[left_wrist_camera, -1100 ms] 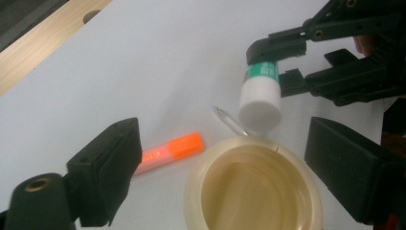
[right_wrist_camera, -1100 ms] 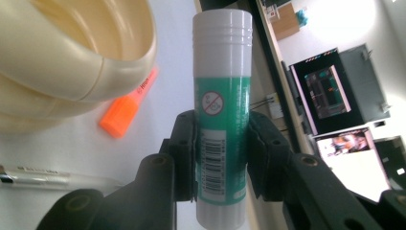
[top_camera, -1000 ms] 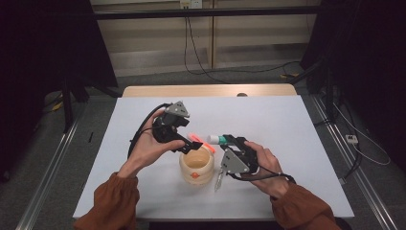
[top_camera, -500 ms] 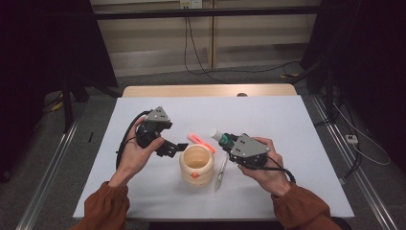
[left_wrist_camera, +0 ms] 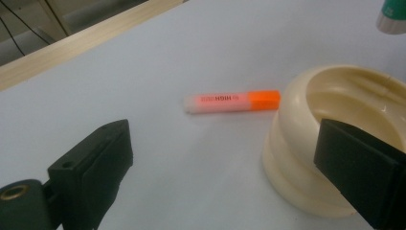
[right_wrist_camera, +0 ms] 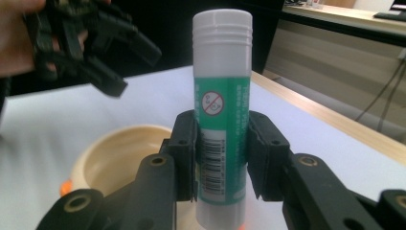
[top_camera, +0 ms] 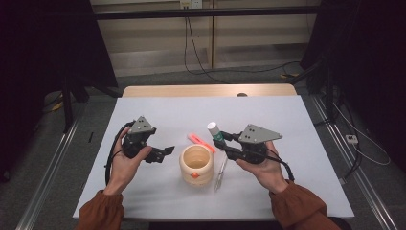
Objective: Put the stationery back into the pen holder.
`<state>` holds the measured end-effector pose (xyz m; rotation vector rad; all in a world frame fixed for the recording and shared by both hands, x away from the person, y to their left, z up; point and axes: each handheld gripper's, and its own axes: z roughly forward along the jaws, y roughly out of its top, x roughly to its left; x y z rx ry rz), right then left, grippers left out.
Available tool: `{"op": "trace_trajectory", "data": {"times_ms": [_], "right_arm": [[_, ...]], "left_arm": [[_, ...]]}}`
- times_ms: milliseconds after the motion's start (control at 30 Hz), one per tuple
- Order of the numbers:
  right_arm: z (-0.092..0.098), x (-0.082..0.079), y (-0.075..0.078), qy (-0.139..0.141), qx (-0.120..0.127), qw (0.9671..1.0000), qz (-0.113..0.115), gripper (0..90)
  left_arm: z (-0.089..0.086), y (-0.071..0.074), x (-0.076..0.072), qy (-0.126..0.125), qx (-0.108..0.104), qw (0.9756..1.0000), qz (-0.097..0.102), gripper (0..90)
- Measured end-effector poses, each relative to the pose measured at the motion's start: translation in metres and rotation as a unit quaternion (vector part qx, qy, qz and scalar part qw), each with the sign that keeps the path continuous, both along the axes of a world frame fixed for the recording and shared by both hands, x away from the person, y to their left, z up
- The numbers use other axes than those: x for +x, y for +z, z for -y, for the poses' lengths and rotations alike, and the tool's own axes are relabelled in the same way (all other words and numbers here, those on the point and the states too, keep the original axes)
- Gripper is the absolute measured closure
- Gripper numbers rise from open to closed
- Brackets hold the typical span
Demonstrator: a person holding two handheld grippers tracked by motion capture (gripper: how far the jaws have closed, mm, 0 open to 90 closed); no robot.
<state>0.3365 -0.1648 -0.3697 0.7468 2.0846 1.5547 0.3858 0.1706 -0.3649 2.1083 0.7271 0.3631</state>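
Observation:
My right gripper [right_wrist_camera: 221, 158] is shut on a glue stick [right_wrist_camera: 222, 96] with a white cap and a green label, held upright just right of a cream cup [top_camera: 196, 165]. The high view shows that gripper [top_camera: 224, 142] and the glue stick [top_camera: 215, 130] above the table. Left of the cup, my left gripper [top_camera: 165, 152] stands open with nothing between its jaws. In the left gripper view its jaws [left_wrist_camera: 222, 163] frame an orange highlighter [left_wrist_camera: 232, 101] lying flat on the table beside the cup [left_wrist_camera: 335, 143].
The highlighter [top_camera: 201, 143] lies just behind the cup on the white table [top_camera: 287, 124]. A thin clear pen [top_camera: 221, 170] lies right of the cup, under my right hand. A wooden edge [top_camera: 206, 90] runs along the table's far side.
My left gripper has drawn back to the left and sunk lower, away from the cup and highlighter. The right gripper has stayed nearly still with the glue stick.

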Motion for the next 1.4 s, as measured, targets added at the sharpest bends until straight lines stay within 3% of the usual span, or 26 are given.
{"op": "trace_trajectory", "data": {"times_ms": [167,267,333,500,600,700,933,1000,1133,1367,1400], "right_arm": [[-0.002,0.002,0.0,0.004,0.032,0.9994,-0.014,67.0],[-0.003,0.004,-0.001,0.012,0.056,0.9979,-0.029,67.0],[-0.005,0.006,-0.002,0.01,0.058,0.9979,-0.029,67.0],[-0.011,0.008,-0.004,0.018,0.068,0.9969,-0.036,67.0],[-0.016,0.008,-0.005,0.032,0.068,0.9969,-0.026,67.0],[-0.019,0.008,-0.007,0.039,0.072,0.9963,-0.027,67.0],[-0.026,0.011,-0.009,0.042,0.078,0.9957,-0.027,66.9],[-0.03,0.011,-0.011,0.046,0.075,0.9957,-0.029,66.9],[-0.036,0.011,-0.016,0.052,0.069,0.9958,-0.029,66.9],[-0.042,0.011,-0.025,0.061,0.058,0.9958,-0.034,66.9],[-0.043,0.01,-0.027,0.062,0.056,0.9959,-0.035,66.9]], "left_arm": [[-0.006,-0.009,-0.009,0.009,-0.003,0.9999,0.003,5.9],[-0.011,-0.018,-0.012,0.026,0.007,0.9996,-0.004,6.1],[-0.016,-0.023,-0.014,0.027,-0.007,0.9996,-0.01,6.0],[-0.027,-0.033,-0.022,0.039,-0.006,0.9992,-0.012,6.0],[-0.031,-0.037,-0.03,0.05,-0.002,0.9986,-0.017,6.0],[-0.035,-0.038,-0.041,0.047,-0.005,0.9989,-0.01,6.0],[-0.039,-0.051,-0.061,0.049,-0.003,0.9987,-0.012,5.9],[-0.039,-0.054,-0.064,0.052,-0.004,0.9986,-0.008,5.9],[-0.042,-0.06,-0.064,0.054,-0.019,0.9981,-0.024,5.9],[-0.05,-0.067,-0.066,0.069,-0.037,0.9967,-0.021,5.9],[-0.05,-0.068,-0.066,0.07,-0.031,0.9969,-0.021,5.9]]}}
